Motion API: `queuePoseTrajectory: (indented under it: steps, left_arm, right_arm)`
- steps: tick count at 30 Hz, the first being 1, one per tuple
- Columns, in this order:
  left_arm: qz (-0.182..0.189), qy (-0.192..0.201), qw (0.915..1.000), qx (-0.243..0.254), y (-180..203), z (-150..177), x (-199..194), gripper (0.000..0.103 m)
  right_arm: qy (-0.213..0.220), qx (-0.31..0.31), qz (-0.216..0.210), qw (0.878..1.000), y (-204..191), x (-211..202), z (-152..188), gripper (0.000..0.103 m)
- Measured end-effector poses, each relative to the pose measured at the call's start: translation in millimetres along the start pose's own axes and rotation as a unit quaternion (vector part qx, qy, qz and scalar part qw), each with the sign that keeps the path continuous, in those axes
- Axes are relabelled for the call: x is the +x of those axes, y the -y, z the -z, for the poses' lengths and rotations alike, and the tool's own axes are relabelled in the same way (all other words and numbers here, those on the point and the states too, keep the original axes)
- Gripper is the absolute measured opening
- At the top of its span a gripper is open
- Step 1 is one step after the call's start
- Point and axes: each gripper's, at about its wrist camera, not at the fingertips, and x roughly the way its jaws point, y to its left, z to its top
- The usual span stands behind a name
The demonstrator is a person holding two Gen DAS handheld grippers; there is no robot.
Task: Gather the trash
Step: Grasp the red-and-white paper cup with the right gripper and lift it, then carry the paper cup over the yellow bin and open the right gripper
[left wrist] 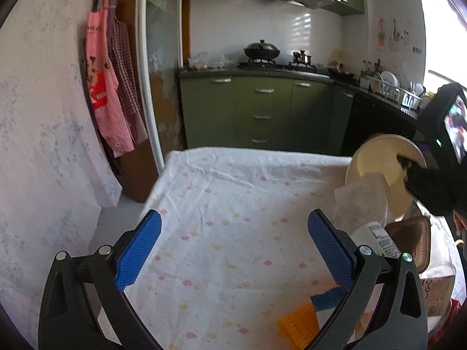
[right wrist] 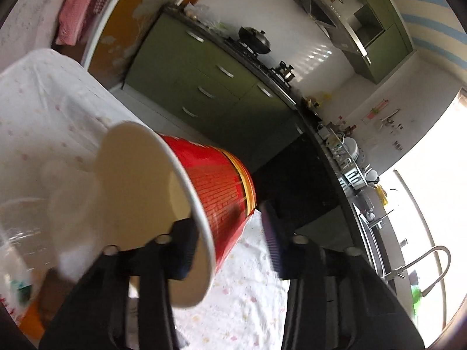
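Observation:
My right gripper (right wrist: 230, 239) is shut on the rim of a red paper cup (right wrist: 216, 180), one finger inside and one outside, and holds it tipped on its side above the table. The cup's cream inside (left wrist: 385, 160) also shows at the right of the left wrist view, with white tissue (left wrist: 362, 204) falling from its mouth. My left gripper (left wrist: 233, 242) is open and empty over the middle of the white dotted tablecloth (left wrist: 233, 192).
Below the cup lie a brown tray (left wrist: 414, 236), a white printed wrapper (left wrist: 382, 239) and a clear plastic container (right wrist: 17, 233). Orange and blue blocks (left wrist: 300, 320) sit at the table's near edge. Green kitchen cabinets (left wrist: 262, 110) and a stove stand beyond the table.

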Motion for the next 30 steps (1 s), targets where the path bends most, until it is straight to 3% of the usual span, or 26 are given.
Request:
queuePoseTrajectory:
  steps: [4, 10, 13, 17, 20, 23, 24, 27, 30]
  left_arm:
    - [0.001, 0.000, 1.0000, 0.004, 2, 3, 2, 0.099]
    - [0.003, -0.001, 1.0000, 0.004, 3, 6, 2, 0.099]
    - [0.003, -0.002, 1.0000, 0.009, 5, 7, 1, 0.099]
    - [0.002, 0.003, 1.0000, 0.009, 5, 8, 0, 0.099]
    - [0.004, 0.003, 1.0000, 0.002, 2, 7, -1, 0.099]
    - [0.010, 0.003, 0.9999, -0.003, 0, 6, -2, 0.099]
    - [0.012, 0.004, 0.9999, -0.004, 0, 6, -3, 0.099]
    - [0.020, 0.007, 0.9997, -0.008, -2, 5, -7, 0.099]
    - [0.028, 0.010, 0.9995, -0.010, -1, 5, -9, 0.099]
  right_arm:
    - [0.015, -0.005, 0.030, 0.999, 3, 8, -3, 0.004]
    - [0.061, -0.029, 0.106, 0.992, 2, 4, -10, 0.003]
    - [0.065, -0.023, 0.122, 0.990, 15, 7, -15, 0.002]
    - [0.036, 0.050, 0.069, 0.996, 61, 4, -18, 0.002]
    - [-0.007, 0.137, -0.022, 0.990, 114, -1, -7, 0.002]
    - [-0.069, 0.220, -0.127, 0.965, 170, -5, 26, 0.003]
    - [-0.097, 0.249, -0.167, 0.949, 194, -6, 47, 0.003]
    - [-0.158, 0.290, -0.211, 0.920, 232, -11, 101, 0.003]
    - [-0.230, 0.325, -0.220, 0.891, 271, -13, 167, 0.004]
